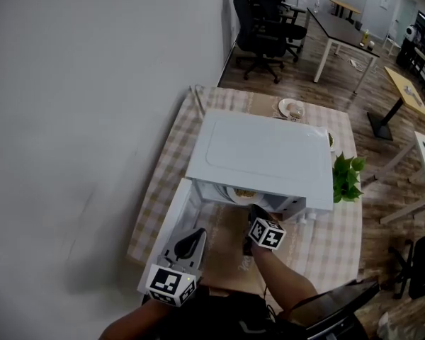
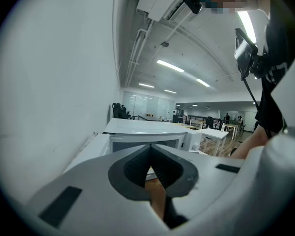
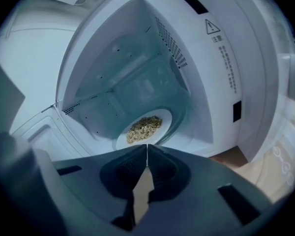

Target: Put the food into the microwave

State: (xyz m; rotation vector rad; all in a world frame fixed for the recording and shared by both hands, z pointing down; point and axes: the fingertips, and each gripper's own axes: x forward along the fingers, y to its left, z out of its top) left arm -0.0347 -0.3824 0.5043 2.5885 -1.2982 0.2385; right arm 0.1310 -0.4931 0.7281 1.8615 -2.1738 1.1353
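Observation:
A white microwave (image 1: 265,154) stands on a checked tablecloth (image 1: 170,168), its door (image 1: 168,222) swung open to the left. Inside, a white plate of brownish food (image 3: 144,128) rests on the turntable; in the head view its edge (image 1: 241,193) peeks out under the microwave's top. My right gripper (image 3: 147,149) is shut and empty just outside the cavity opening, short of the plate; from above the right gripper (image 1: 253,211) sits at the opening. The left gripper (image 2: 150,152) is shut on nothing and points past the open door; the head view shows the left gripper (image 1: 197,236) low beside the door.
Behind the microwave sits another small plate (image 1: 291,108). A green plant (image 1: 346,177) stands at the microwave's right. A white wall runs along the left. Office chairs (image 1: 258,20) and desks (image 1: 343,30) fill the room beyond the table.

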